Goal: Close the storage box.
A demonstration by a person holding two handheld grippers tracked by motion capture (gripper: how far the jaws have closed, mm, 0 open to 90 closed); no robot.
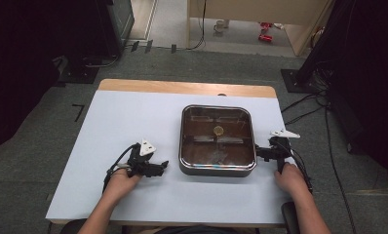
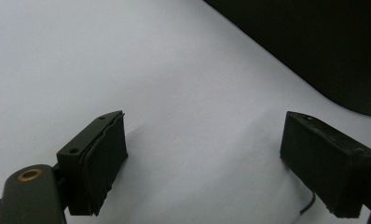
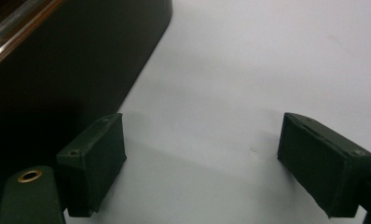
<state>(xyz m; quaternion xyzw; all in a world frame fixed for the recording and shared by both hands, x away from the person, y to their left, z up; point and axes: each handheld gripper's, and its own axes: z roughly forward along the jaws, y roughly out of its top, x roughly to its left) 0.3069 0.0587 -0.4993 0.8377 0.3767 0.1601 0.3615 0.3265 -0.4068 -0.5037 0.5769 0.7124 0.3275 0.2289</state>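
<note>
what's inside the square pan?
Inside the square pan, one small round yellowish piece sits near the middle of the shiny brown floor. Reflections blur the rest; what the piece is can't be told.

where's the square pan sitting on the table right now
In the high view the square pan sits right of centre on the white table, between the left gripper and the right gripper, nearer the right one.

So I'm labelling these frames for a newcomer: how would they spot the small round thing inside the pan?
Start at the white table top and find the square, dark, round-cornered pan right of centre. Near the middle of its brownish inside lies a small yellowish disc. It is the one round, pale thing there; the marks around it are straight reflections.
</note>
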